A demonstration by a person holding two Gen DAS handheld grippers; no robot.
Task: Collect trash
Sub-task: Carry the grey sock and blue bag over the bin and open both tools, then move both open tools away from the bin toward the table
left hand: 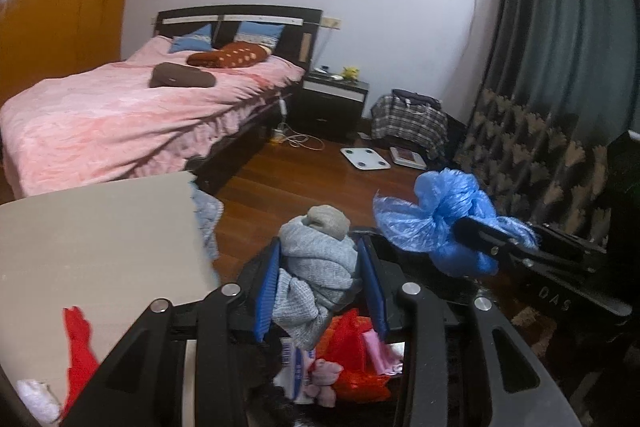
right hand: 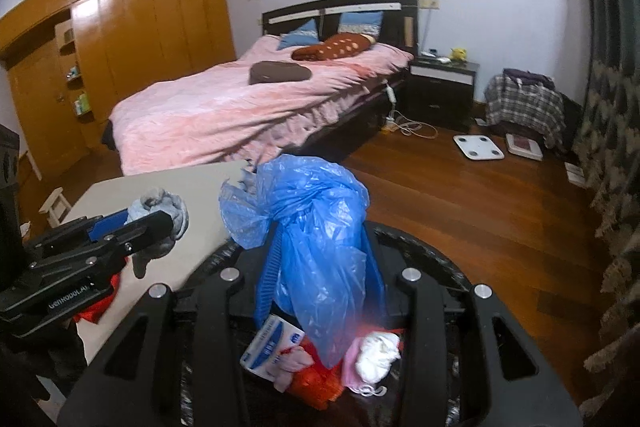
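My left gripper point(left hand: 320, 267) is shut on a grey knitted cloth point(left hand: 316, 267) and holds it above a black-lined trash bin point(right hand: 432, 255). It also shows in the right wrist view point(right hand: 160, 223). My right gripper point(right hand: 320, 267) is shut on a crumpled blue plastic bag point(right hand: 316, 227), also over the bin; the bag shows in the left wrist view point(left hand: 440, 215). In the bin lie an orange-red bag point(left hand: 352, 343), a tissue pack point(right hand: 272, 347), a white wad point(right hand: 376, 351) and pink scraps.
A beige table point(left hand: 92, 251) stands left of the bin, with a red scrap point(left hand: 80, 347) and a white wad point(left hand: 36, 399) on it. Beyond lie wooden floor, a pink bed point(right hand: 240, 107), a nightstand, a white scale point(right hand: 478, 146) and dark curtains at right.
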